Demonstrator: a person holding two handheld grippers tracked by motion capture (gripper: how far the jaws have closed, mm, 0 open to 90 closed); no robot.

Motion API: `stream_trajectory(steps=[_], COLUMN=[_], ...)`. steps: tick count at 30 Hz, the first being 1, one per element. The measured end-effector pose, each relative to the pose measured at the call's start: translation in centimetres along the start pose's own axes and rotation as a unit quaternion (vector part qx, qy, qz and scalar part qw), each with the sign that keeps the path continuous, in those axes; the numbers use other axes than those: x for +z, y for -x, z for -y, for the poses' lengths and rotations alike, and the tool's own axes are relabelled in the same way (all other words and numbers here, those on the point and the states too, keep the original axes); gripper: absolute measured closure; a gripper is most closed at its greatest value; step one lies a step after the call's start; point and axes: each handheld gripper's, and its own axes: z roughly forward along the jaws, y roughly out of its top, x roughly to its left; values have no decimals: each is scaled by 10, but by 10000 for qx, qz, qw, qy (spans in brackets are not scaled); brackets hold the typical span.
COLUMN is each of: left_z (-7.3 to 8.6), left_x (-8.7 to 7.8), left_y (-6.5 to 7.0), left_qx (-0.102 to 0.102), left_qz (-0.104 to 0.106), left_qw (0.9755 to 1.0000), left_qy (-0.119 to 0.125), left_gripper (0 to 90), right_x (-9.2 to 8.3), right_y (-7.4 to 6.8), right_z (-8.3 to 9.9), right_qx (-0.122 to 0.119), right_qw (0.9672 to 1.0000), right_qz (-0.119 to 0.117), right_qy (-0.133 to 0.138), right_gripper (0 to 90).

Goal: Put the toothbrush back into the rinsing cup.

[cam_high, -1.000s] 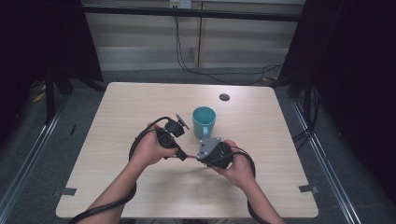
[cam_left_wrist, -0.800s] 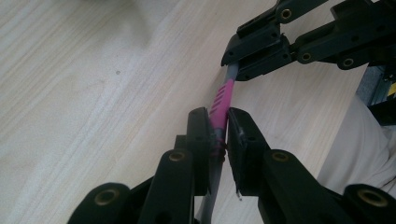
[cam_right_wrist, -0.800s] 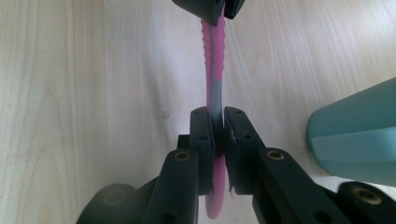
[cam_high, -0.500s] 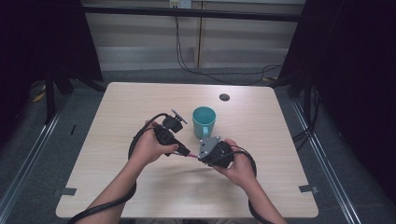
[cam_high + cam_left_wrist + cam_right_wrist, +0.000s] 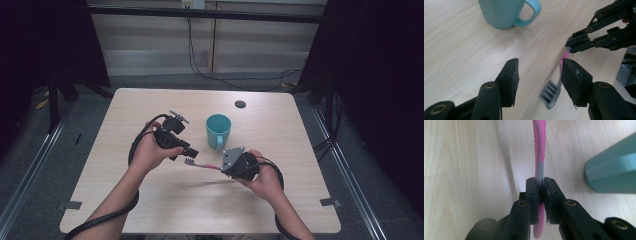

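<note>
A: Where is the pink-and-grey plastic toothbrush (image 5: 200, 164) now?

B: In the air just over the pale wooden bench (image 5: 280, 130), between the two hands and a little in front of the teal ceramic mug (image 5: 218, 131). The right gripper (image 5: 541, 192) has its fingers (image 5: 532, 195) clamped tight on the handle, with the pink grip running out past them. The bristle head points toward the left gripper (image 5: 539, 75).

A: And the left one?

B: Its fingers (image 5: 510, 77) have just been opening. They stand apart with the grey head and neck of the brush between them, close by one pad but not pinched as far as I can see. So the handover looks done, and the right gripper alone carries the brush.

A: What would make the next bit go well?

B: I'd judge the aim is to stand the brush in the mug. The left gripper should draw straight back along the brush's line, fingers wide, so no pad catches the bristles and twists the handle in the right grip. The right hold sits partway down the handle, which leaves a long end hanging out, so a knock would lever it round easily.

A: Then?

B: Tip the brush toward upright before it is over the rim, come in above the mouth away from the mug's handle, and only loosen once the lower end is well inside. The mug is light and open; a sideways bump could slide it.
</note>
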Motion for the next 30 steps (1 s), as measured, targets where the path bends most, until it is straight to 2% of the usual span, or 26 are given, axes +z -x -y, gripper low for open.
stream_trajectory(steps=[2,4,6,7,14,25,30], left_z=[2,4,7,9,21,46,54], left_x=[-1,-2,-3,-2,3,17,21], left_y=[-4,-7,-12,-12,-19,-28,-28], left_qx=[-56,-94,-57,-171,-261,-408,-364], left_qz=[-75,-160,-219,-246,-326,-246,-204], left_qw=[9998,9996,9995,9989,9978,9970,9973], left_qy=[164,211,232,358,524,606,605], left_gripper=[421,359,333,312,258,248,249], right_x=[-2,-4,-5,-6,-12,-20,-22], right_y=[0,2,3,4,10,20,23], right_z=[5,10,14,16,25,33,36], right_qx=[89,171,264,318,663,1318,1565], right_qw=[10000,9998,9996,9994,9969,9867,9810], right_qz=[4,-11,-12,-16,-37,-90,-106], right_qy=[-6,41,113,159,410,947,1140], right_gripper=[830,830,830,830,830,830,830])
